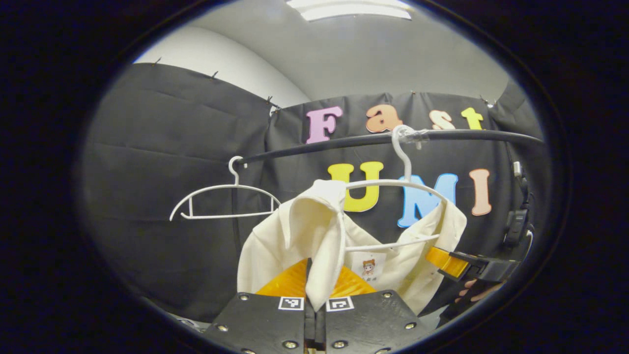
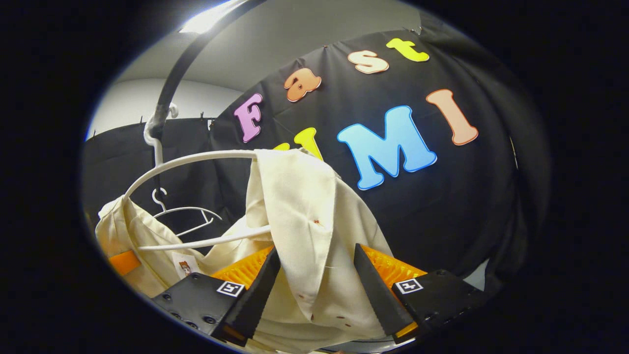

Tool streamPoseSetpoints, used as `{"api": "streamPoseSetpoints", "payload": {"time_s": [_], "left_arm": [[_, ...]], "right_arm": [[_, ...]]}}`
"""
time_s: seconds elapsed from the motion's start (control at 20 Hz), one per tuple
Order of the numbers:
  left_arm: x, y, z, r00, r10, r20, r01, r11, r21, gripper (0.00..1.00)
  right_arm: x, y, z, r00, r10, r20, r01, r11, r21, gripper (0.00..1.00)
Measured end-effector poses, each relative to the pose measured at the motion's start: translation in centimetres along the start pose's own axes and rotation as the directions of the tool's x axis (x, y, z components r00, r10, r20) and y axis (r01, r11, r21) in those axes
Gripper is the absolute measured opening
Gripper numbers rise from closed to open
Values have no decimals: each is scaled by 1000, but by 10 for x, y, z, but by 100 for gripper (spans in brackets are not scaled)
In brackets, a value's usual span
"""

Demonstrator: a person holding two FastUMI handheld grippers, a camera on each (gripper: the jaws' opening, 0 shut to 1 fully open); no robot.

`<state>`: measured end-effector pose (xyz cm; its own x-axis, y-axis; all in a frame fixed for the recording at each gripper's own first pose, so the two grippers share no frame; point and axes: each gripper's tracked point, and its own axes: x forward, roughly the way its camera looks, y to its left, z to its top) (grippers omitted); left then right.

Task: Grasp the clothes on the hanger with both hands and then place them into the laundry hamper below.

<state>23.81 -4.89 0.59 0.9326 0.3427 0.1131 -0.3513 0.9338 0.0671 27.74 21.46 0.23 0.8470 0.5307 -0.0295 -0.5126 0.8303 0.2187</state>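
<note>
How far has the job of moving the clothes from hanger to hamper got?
Done: the left gripper is shut on a fold of the cream garment. In hand: the right gripper is open, its fingers either side of the cloth. Left: the garment hangs on the white hanger; lifting off and lowering it remain.

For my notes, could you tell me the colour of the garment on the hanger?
Cream, almost off-white garment; the right gripper view shows it best.

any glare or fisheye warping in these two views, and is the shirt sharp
Left gripper view: ceiling light blown out, rail bowed by the fisheye, shirt sharp. Right gripper view: glare at the top over the rail, which curves strongly; shirt sharp enough to show small stains.
</note>
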Motion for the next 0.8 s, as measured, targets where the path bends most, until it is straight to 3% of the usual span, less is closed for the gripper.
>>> {"api": "streamPoseSetpoints", "payload": {"time_s": [0.25, 0.35, 0.4, 0.45, 0.5, 0.65, 0.8], "left_arm": [[-2, 0, -2, 1000, 10, -3, -10, 1000, -11, 1], [-6, 4, -4, 1000, 18, -6, -18, 1000, -17, 1], [-6, 7, -6, 1000, 21, -7, -21, 1000, -22, 1], [-7, 9, -7, 1000, 24, -7, -24, 999, -27, 1], [-7, 10, -7, 1000, 23, -7, -23, 999, -31, 2], [-7, 22, -4, 999, 43, -4, -44, 999, -26, 1], [-5, 34, 4, 998, 64, 13, -63, 997, -48, 2]], "right_arm": [[13, -7, -5, 1000, -13, -20, 13, 1000, -13, 95], [18, -13, 0, 1000, -27, 5, 27, 999, -18, 73], [17, -16, 3, 999, -34, 21, 34, 999, -21, 45], [16, -22, 9, 998, -51, 42, 52, 998, -22, 32], [15, -28, 16, 996, -60, 71, 62, 998, -17, 13], [9, -20, 23, 996, 9, 85, -9, 1000, 0, 3], [7, -39, 36, 993, -19, 116, 21, 1000, -12, 3]]}}
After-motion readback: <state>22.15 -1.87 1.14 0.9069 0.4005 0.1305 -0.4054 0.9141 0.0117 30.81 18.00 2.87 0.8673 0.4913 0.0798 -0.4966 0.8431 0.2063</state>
